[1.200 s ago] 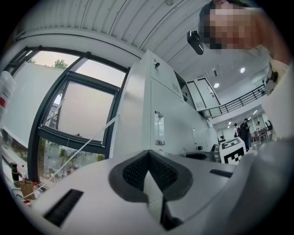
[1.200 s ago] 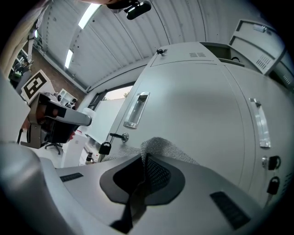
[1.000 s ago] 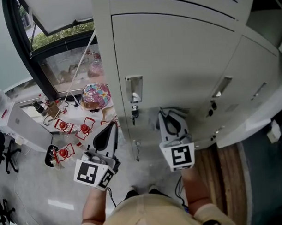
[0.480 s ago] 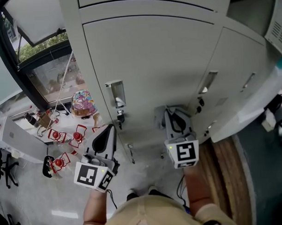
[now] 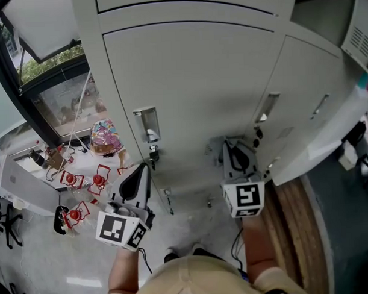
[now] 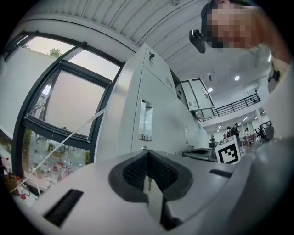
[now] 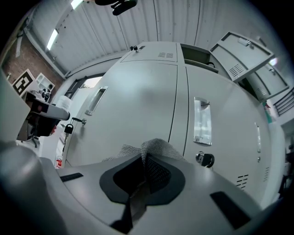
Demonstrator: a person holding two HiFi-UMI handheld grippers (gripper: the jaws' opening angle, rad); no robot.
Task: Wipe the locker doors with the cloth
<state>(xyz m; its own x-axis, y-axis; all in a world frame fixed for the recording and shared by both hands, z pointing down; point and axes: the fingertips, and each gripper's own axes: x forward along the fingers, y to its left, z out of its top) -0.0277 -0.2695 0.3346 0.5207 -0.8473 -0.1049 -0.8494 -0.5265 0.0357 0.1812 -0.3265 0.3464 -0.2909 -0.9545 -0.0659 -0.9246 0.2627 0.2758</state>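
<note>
The grey locker door (image 5: pixel 193 77) fills the middle of the head view, with a recessed handle (image 5: pixel 147 123) and keys (image 5: pixel 153 153) at its left edge. My right gripper (image 5: pixel 231 146) is shut on a grey mesh cloth (image 5: pixel 215 146) and holds it against the door's lower part, close to the seam with the neighbouring door. In the right gripper view the cloth (image 7: pixel 151 148) bunches out past the jaws of the right gripper (image 7: pixel 146 166), in front of the door (image 7: pixel 138 105). My left gripper (image 5: pixel 142 168) hangs shut and empty left of the lockers; its view shows the left gripper (image 6: pixel 148 158) beside the locker side.
An open locker door (image 5: pixel 320 153) juts out at the right. Red items (image 5: pixel 82 177) and a colourful object (image 5: pixel 105 131) lie on the floor by the window (image 5: pixel 55 87). A second handle (image 7: pixel 202 120) and lock (image 7: pixel 205 159) sit on the neighbouring door. A brown mat (image 5: pixel 298 230) lies underfoot.
My right gripper has slid the cloth to the right across the door, away from the handle toward the seam. The left gripper has stayed put, and the view has shifted.
</note>
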